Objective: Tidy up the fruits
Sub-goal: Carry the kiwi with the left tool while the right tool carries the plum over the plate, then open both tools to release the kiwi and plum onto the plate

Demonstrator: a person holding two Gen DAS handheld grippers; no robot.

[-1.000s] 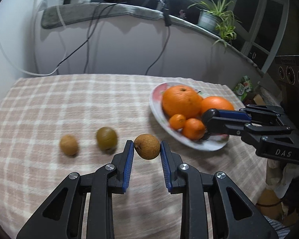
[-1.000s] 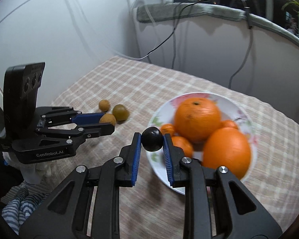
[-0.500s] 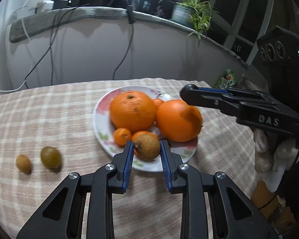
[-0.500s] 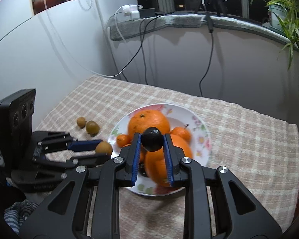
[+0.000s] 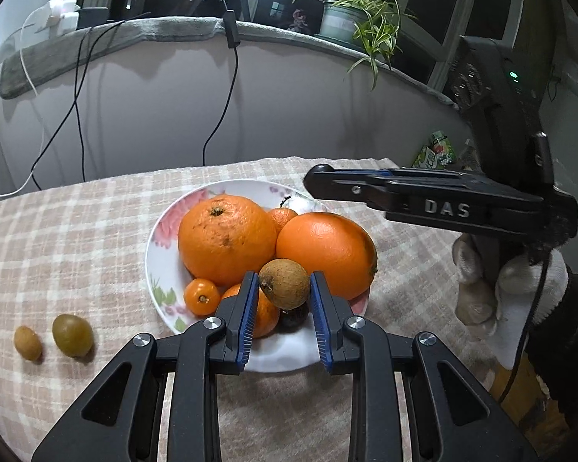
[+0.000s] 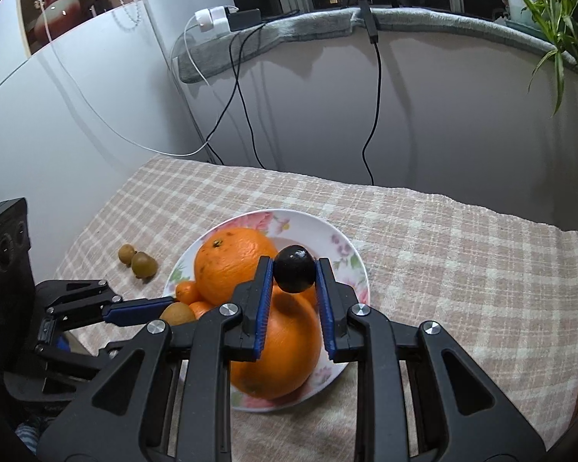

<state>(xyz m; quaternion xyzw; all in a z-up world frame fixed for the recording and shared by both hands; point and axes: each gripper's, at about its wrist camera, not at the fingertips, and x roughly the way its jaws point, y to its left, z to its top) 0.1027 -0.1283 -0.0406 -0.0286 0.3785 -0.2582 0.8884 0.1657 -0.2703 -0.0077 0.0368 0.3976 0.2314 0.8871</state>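
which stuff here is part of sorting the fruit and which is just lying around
Part of the job:
- left gripper shut on brown fruit
- right gripper shut on dark fruit
- plate with oranges
- two small fruits on the tablecloth

Just lying about:
- potted plant
- chargers and cables on the ledge
- green carton

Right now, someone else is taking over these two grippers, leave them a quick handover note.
Left gripper: shut on a brown fruit, held over the plate.
Right gripper: shut on a dark fruit, also above the plate.
Plate: two big oranges and some small orange fruits.
Left to do: set down both held fruits, then collect the green fruit and small brown fruit lying on the tablecloth.
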